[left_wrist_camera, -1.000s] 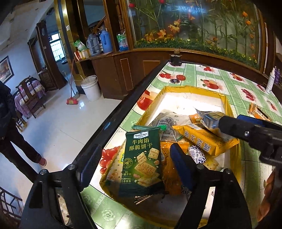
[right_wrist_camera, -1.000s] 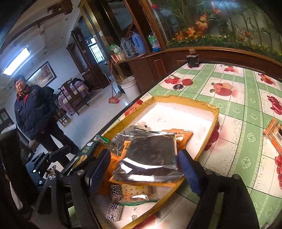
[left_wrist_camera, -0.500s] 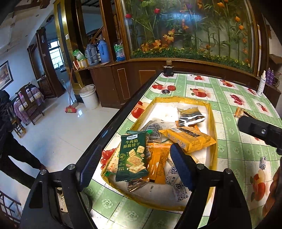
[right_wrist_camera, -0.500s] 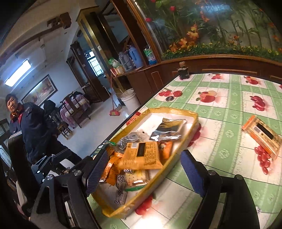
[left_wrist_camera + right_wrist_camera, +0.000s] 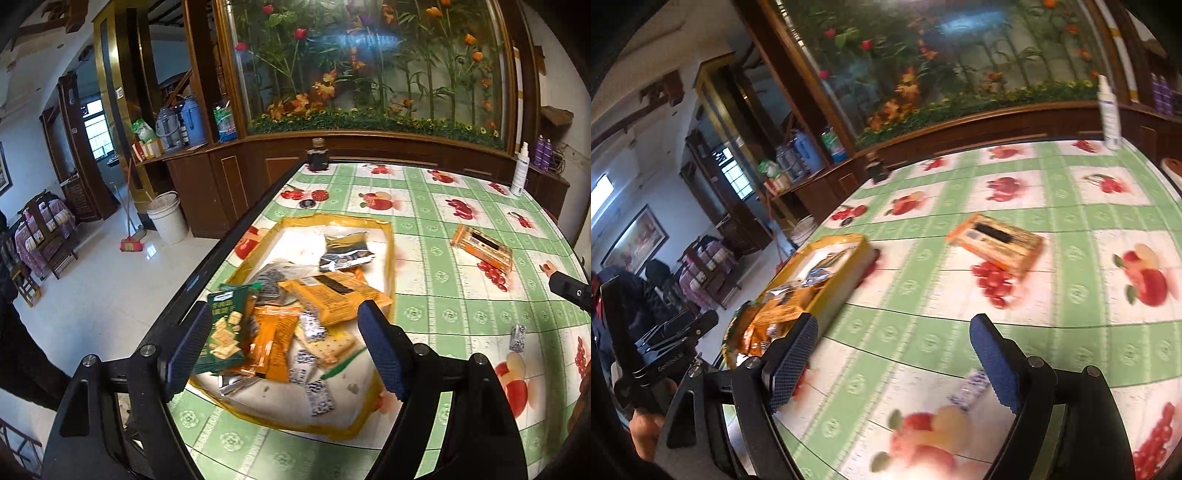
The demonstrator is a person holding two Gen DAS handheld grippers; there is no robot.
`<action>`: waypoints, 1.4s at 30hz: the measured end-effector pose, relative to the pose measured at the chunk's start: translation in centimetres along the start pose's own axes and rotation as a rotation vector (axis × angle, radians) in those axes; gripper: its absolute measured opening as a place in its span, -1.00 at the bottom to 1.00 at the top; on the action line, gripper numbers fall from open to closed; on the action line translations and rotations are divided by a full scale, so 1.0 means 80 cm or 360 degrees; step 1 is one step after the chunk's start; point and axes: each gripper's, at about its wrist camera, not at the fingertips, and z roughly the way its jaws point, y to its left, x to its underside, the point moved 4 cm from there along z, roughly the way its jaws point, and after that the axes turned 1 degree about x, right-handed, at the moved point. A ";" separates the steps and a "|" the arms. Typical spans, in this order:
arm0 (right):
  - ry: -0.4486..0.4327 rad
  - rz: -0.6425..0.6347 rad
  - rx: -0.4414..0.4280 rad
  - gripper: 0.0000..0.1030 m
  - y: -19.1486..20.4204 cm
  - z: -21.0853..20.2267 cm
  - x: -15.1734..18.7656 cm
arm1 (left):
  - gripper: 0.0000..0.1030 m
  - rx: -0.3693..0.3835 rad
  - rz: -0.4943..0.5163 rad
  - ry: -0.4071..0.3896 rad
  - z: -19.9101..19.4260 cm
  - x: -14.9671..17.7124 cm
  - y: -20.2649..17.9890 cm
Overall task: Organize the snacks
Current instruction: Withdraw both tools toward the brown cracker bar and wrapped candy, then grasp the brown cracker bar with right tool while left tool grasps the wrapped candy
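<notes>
Yellow tray (image 5: 388, 258) of snacks (image 5: 332, 295) mid-frame, left view. Orange packet (image 5: 482, 247) and small wrapped sweet (image 5: 517, 338) lie apart at right. Left gripper (image 5: 284, 347) and right gripper (image 5: 890, 369): jaws apart, empty. Right view blurred; tray cut off lower left.

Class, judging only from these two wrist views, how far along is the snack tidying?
Done: most packets lie heaped in the yellow tray. In hand: nothing; the left hand-held gripper and right hand-held gripper are open and empty. Left: the orange packet and small wrapped snack lie loose on the tablecloth.
</notes>
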 end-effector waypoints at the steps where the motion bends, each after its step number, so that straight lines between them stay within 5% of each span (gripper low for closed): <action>1: -0.0008 0.0017 0.0019 0.67 -0.010 -0.006 0.001 | 0.58 0.0013 0.0010 0.0003 -0.001 0.000 -0.006; 8: -0.0055 0.0097 0.0107 0.67 -0.065 -0.035 0.001 | 0.58 0.0186 0.0111 0.0053 -0.004 0.006 -0.072; 15: -0.0063 0.0122 0.0132 0.68 -0.093 -0.042 0.002 | 0.58 0.0475 0.0337 0.0130 -0.004 0.030 -0.187; 22: -0.0054 0.0033 0.0082 0.68 -0.107 -0.025 -0.016 | 0.57 0.0576 0.0457 0.0253 0.023 0.047 -0.267; 31: 0.0157 -0.0405 -0.0046 0.68 -0.090 0.072 -0.062 | 0.57 0.0621 0.0392 0.0331 0.053 0.045 -0.291; 35: 0.0268 -0.0631 0.0006 0.68 -0.083 0.122 -0.068 | 0.57 0.0621 0.0432 0.0352 0.060 0.051 -0.305; 42: 0.0392 -0.0683 0.0072 0.67 -0.104 0.183 -0.080 | 0.57 0.0628 0.0498 0.0381 0.069 0.061 -0.322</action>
